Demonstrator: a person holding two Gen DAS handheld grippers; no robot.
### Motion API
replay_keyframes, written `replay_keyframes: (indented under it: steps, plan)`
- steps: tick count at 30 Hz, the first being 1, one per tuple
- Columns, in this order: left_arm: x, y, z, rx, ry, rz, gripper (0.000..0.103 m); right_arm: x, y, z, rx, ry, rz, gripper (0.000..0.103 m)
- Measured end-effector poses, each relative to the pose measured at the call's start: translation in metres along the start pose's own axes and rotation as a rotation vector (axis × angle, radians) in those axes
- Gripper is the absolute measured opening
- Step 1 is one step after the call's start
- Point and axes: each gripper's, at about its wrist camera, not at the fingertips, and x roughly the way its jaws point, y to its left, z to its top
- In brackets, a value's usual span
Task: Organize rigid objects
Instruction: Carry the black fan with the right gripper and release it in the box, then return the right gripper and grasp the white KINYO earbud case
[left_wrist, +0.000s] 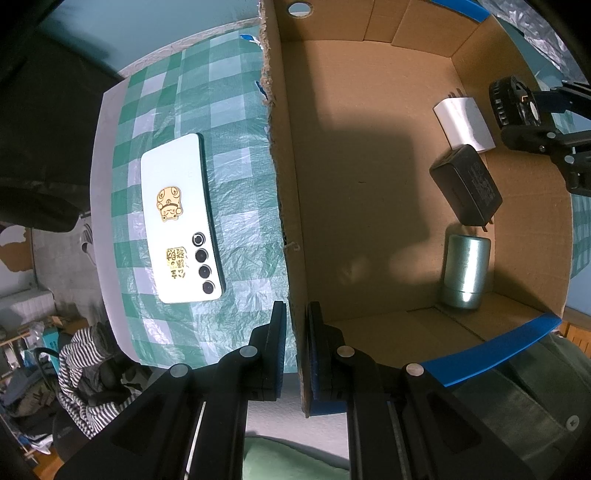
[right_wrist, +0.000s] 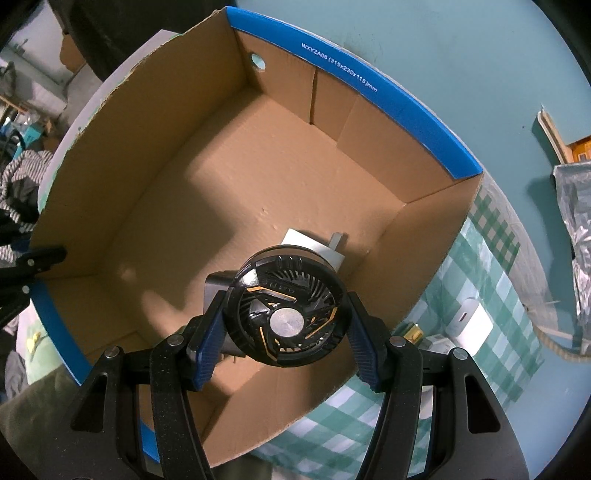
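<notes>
Right tool (right_wrist: 284, 325) — fan (right_wrist: 286, 312) over box (right_wrist: 388, 99)

Black plastic left gripper (left_wrist: 295, 332) and right gripper (right_wrist: 284, 328), blue ribbed pads (right_wrist: 208, 339) inside fingers, round silver screws (left_wrist: 248, 351) at joints.

My blue ribbed pads (right_wrist: 208, 345) clasp a glossy black plastic fan (right_wrist: 286, 314) above matt corrugated cardboard box (right_wrist: 258, 155); brushed-metal cylinder (left_wrist: 466, 271), crinkled plastic tablecloth (left_wrist: 236, 206).

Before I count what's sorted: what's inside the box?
Inside the box: a white charger, a black adapter and a metal cylinder. The right hand-held gripper holds a round fan above them, hiding part of the floor.
</notes>
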Motion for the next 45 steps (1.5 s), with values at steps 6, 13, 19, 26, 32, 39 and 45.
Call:
replay_keyframes:
  steps: [6,13,19,26,32,39,45]
  plan:
    - [0.000,-0.001,0.000,0.002,0.000,0.005,0.011,-0.005,-0.001,-0.001,0.008,-0.023,0.015,0.064]
    - [0.000,-0.002,-0.001,0.004,0.001,0.009,0.011,-0.023,-0.008,-0.005,0.035,-0.074,0.030,0.072]
    - [-0.002,-0.005,-0.001,0.009,0.001,0.011,0.011,-0.040,-0.013,-0.014,0.053,-0.105,0.022,0.072]
    - [-0.003,-0.006,-0.001,0.012,-0.001,0.012,0.011,-0.059,-0.027,-0.028,0.098,-0.142,0.029,0.072]
    - [-0.004,-0.005,-0.001,0.014,0.000,0.013,0.011,-0.066,-0.053,-0.045,0.168,-0.149,0.020,0.072]
    - [-0.006,-0.005,0.000,0.015,-0.001,0.014,0.011,-0.056,-0.093,-0.071,0.276,-0.112,0.000,0.072]
    - [-0.007,-0.004,0.000,0.015,0.000,0.015,0.011,-0.036,-0.130,-0.096,0.380,-0.063,-0.021,0.072]
